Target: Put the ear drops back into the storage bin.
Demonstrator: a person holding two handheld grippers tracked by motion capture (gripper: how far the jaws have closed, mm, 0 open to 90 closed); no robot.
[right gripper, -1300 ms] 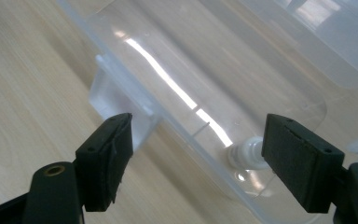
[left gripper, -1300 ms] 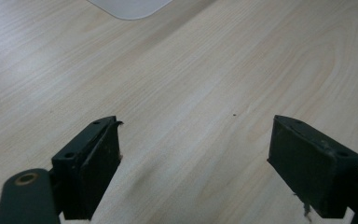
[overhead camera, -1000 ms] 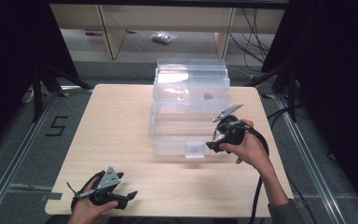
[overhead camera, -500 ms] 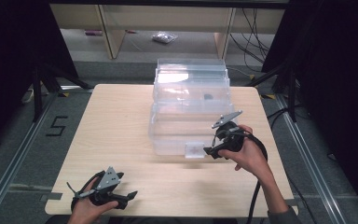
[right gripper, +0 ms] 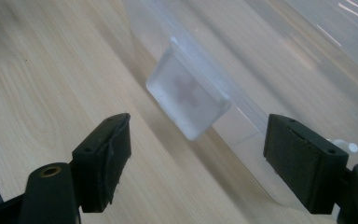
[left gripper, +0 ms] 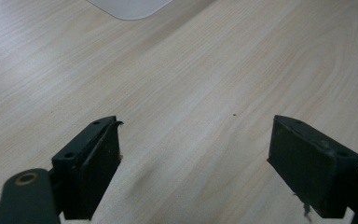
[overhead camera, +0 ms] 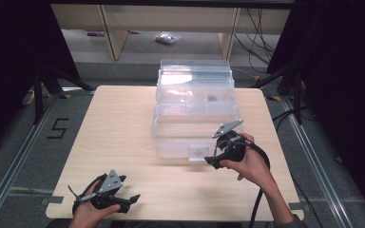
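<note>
Since a second ago the right gripper [overhead camera: 212,160] has slid down from the box's side toward its front edge, while the left gripper [overhead camera: 132,199] has stayed put. At the table's [overhead camera: 123,123] near-left corner, the left gripper rests low over bare wood — jaws spread wide, nothing between them. Mid-table stands the clear plastic box [overhead camera: 195,109], closed, with a frosted latch [right gripper: 189,95] at its front. Just right of that latch, the right gripper points at it — jaws wide apart, not touching it.
</note>
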